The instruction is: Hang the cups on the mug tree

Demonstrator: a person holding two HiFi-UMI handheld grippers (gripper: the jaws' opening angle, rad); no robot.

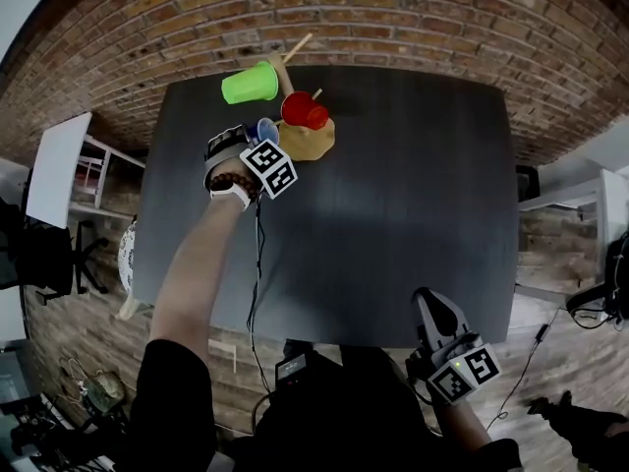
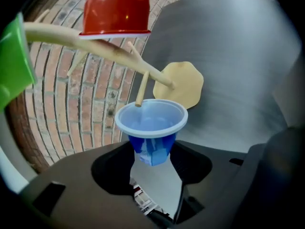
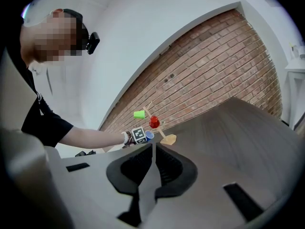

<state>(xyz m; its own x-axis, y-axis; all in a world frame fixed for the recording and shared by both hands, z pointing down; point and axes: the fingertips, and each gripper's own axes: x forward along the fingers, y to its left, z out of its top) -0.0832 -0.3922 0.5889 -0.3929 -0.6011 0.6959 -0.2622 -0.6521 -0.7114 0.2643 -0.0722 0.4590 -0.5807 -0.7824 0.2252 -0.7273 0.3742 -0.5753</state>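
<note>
The blue cup (image 2: 151, 128) is pinched in the left gripper (image 2: 153, 152) at a mug tree peg (image 2: 142, 87), to be slid on next. The right gripper (image 3: 152, 149) is pressed together.

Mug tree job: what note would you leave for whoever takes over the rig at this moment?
Left gripper: shut on the blue cup, mouth facing a lower peg of the mug tree.
Right gripper: shut, empty, by the table's near edge.
Done: red cup and green cup hang higher on the tree.
Left: slide the blue cup onto the peg, release.
</note>
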